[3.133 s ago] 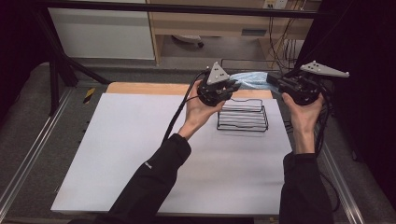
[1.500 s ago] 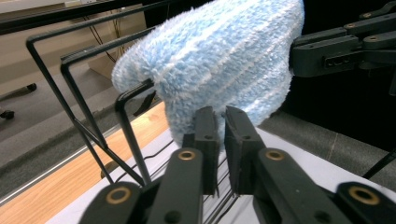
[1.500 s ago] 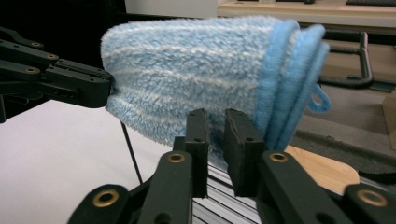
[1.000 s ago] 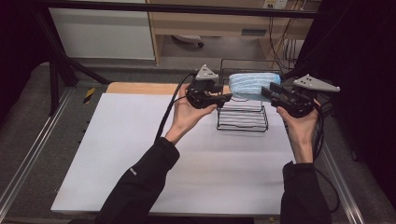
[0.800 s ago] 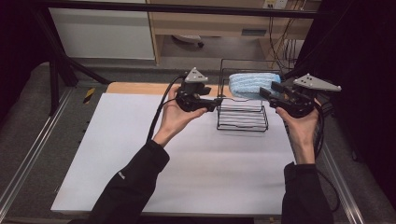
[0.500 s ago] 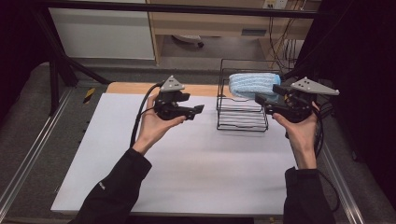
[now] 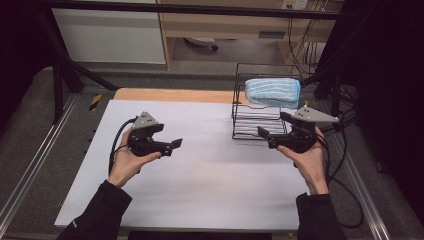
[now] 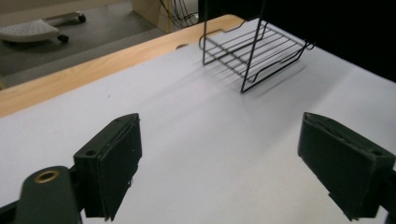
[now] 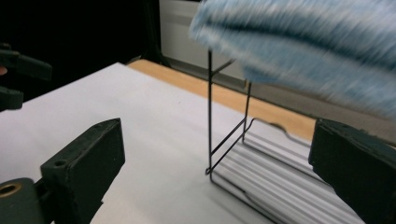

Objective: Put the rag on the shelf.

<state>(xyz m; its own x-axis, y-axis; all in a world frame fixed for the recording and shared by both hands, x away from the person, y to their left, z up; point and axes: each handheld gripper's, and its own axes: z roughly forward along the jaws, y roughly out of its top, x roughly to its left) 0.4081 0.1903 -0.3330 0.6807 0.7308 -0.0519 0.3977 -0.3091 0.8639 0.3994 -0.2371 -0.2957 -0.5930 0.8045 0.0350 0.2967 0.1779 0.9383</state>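
Note:
A folded light-blue towel (image 7: 272, 91) lies on the top of a black wire rack (image 7: 257, 120) at the back right of the white table (image 7: 210, 175). My left gripper (image 7: 168, 137) hovers over the table's left middle, well apart from the rack. Its jaws have just been opening and hold nothing (image 8: 219, 158). My right gripper (image 7: 270, 127) sits just right of the rack's front, below the towel. Its jaws have also just been opening, with nothing between them (image 9: 215, 158). The towel (image 9: 303, 42) hangs blurred above the rack (image 9: 247, 154) in the right gripper view.
A wooden strip (image 7: 175, 95) runs along the table's far edge. Metal rails (image 7: 30, 170) flank the table. Cables trail from both grippers. The rack (image 8: 252, 46) stands ahead of the left gripper, and the other gripper (image 9: 16, 74) shows at the left edge.
Both grippers let go of the towel, which now rests on the rack. The left hand swept left and down away from the rack. The right hand drew back and sank a little.

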